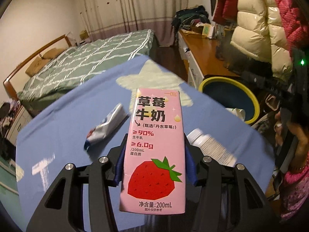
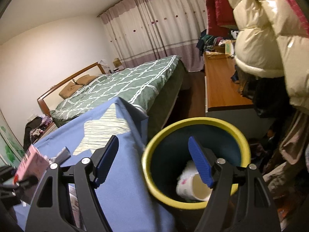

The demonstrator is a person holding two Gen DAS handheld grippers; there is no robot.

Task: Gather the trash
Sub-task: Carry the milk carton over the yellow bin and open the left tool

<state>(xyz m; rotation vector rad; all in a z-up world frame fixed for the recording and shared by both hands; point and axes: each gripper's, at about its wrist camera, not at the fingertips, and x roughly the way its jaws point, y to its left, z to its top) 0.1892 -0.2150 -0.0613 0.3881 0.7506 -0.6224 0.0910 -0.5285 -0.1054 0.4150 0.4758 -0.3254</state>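
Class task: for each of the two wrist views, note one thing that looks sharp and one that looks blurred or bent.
Left wrist view: pink milk carton sharp, white bottle smeared. Right wrist view: gripper sharp, yellow bin rim blurred, curtain bowed by fisheye.

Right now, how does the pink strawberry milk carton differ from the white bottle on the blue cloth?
The pink strawberry milk carton is a flat-sided box with a printed strawberry; the white bottle is round and ribbed, with no picture I can make out. The carton is clamped between the left gripper pads, while the bottle lies on its side on the blue cloth, ungripped. Both are drink containers outside the yellow-rimmed bin.
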